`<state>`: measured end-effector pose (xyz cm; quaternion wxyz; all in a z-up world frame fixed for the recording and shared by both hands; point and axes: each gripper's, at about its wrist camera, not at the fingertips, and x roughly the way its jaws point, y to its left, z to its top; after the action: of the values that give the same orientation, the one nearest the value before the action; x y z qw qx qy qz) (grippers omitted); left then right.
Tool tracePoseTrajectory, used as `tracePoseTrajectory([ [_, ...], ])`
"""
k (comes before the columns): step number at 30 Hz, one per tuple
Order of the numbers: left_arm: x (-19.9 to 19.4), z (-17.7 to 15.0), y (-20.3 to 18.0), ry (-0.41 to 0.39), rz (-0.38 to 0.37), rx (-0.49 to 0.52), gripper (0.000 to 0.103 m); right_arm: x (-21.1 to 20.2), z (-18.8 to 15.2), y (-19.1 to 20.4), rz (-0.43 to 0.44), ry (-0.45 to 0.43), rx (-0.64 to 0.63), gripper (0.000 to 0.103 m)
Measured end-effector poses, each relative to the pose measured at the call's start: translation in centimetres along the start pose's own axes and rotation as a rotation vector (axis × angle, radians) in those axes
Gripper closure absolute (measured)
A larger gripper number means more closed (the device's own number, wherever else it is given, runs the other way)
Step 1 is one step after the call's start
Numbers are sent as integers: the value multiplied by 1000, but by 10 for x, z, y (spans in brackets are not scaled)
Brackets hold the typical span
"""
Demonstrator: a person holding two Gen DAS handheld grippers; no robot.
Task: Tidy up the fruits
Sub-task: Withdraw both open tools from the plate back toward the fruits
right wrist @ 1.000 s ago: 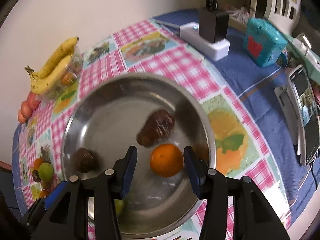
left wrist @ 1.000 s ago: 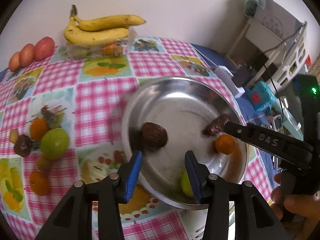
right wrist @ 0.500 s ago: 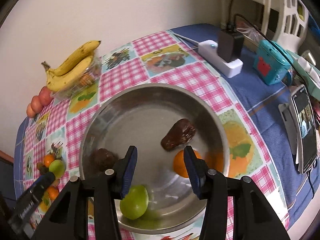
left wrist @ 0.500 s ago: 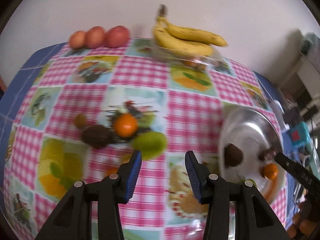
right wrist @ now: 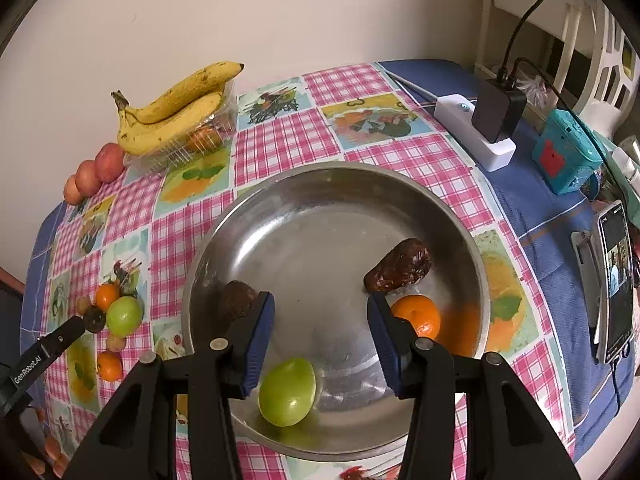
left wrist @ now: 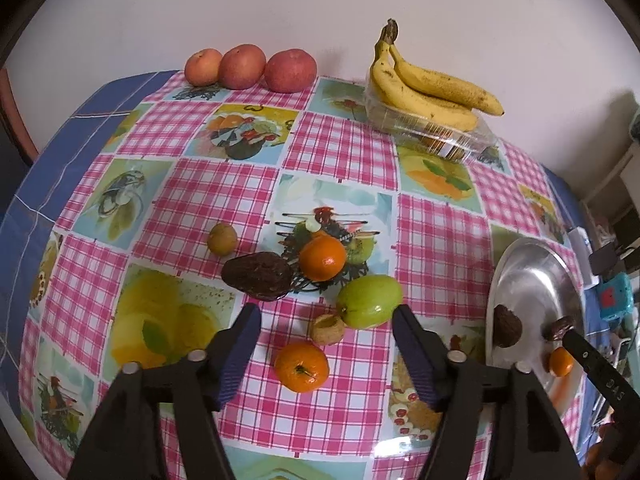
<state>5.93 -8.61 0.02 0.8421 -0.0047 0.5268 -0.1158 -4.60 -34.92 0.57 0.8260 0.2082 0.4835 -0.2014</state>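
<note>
My left gripper (left wrist: pixel 326 334) is open and empty, just above loose fruit on the checked tablecloth: an orange (left wrist: pixel 301 366) between the fingers, a green apple (left wrist: pixel 369 300), a second orange (left wrist: pixel 322 258), a dark avocado (left wrist: pixel 257 276) and two small brown fruits. My right gripper (right wrist: pixel 321 328) is open and empty over the steel bowl (right wrist: pixel 304 184). The bowl holds a green apple (right wrist: pixel 287 391), an orange (right wrist: pixel 418 315), a dark avocado (right wrist: pixel 400 266) and a brown fruit (right wrist: pixel 237 300). The bowl also shows at the right in the left wrist view (left wrist: pixel 532 264).
Bananas (left wrist: pixel 428 88) lie on a clear plastic box at the back by the wall, with three red apples (left wrist: pixel 250 66) to their left. A white power strip with a charger (right wrist: pixel 486 128), a teal box (right wrist: pixel 566 158) and a phone (right wrist: pixel 616 280) sit right of the bowl.
My left gripper swung left from the bowl to the loose fruit pile and opened wider. My right gripper drew back from the orange and rose over the bowl. A green apple now lies in the bowl.
</note>
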Motion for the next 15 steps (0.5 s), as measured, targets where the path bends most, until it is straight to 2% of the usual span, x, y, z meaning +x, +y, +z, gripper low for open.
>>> tracePoseTrajectory([
  [2, 3, -1, -1, 9, 15, 12, 28, 3, -1, 1, -18, 6, -9, 37],
  [5, 7, -3, -1, 21, 37, 18, 18, 6, -3, 1, -30, 17, -12, 36],
  [7, 9, -4, 0, 23, 58, 15, 7, 8, -4, 0, -41, 21, -15, 33],
  [9, 9, -5, 1, 19, 63, 11, 2, 9, -4, 0, -54, 21, -19, 21],
  [15, 9, -4, 3, 6, 90, 6, 0, 12, -6, 1, -58, 20, -35, 15],
])
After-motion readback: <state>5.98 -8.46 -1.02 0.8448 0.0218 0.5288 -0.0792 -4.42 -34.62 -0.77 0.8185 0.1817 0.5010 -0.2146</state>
